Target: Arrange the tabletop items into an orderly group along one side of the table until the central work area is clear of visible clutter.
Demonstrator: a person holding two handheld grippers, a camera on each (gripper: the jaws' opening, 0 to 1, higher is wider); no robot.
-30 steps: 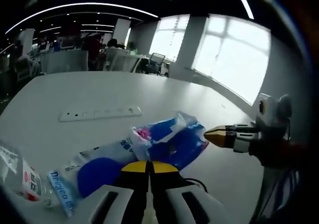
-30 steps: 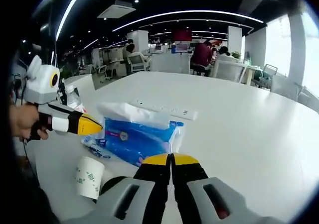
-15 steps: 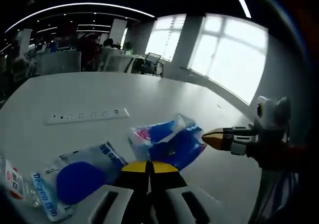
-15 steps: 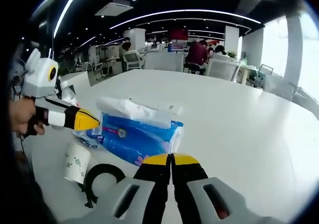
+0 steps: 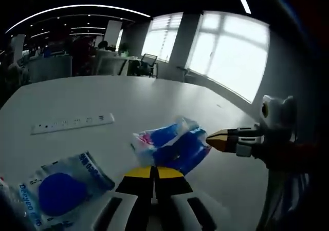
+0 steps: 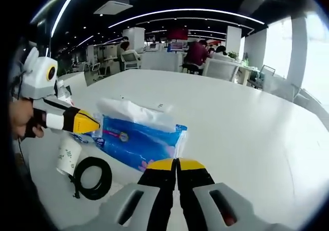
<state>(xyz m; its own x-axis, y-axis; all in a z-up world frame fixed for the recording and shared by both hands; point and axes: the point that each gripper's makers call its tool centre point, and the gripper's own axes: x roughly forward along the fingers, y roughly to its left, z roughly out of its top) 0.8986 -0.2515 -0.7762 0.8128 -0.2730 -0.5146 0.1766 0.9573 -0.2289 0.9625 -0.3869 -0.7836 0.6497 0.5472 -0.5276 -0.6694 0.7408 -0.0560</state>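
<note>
Landmark: the blue tissue pack [image 6: 138,145] lies on the white table [image 6: 247,138], near its front edge; white tissue sticks out of its top.
Left gripper [image 5: 152,173]: in the left gripper view its two yellow-tipped jaws are pressed together with no gap, and nothing is between them; the tips are just in front of the blue tissue pack [image 5: 172,145]. In the right gripper view the left gripper [image 6: 92,124] comes from the left, its tip touching or almost touching the left end of the pack.
Right gripper [image 6: 176,164]: jaws closed tip to tip, holding nothing, just in front of the pack. In the left gripper view the right gripper [image 5: 212,138] points at the right end of the pack.
Paper cup [image 6: 66,156]: lying on its side, left of the pack.
Black cable coil [image 6: 92,176]: just beside the cup, front-left of the pack.
Clear bag with blue disc [image 5: 60,190]: flat on the table, left of the pack.
Power strip [image 5: 72,123]: behind the pack, well apart from it.
</note>
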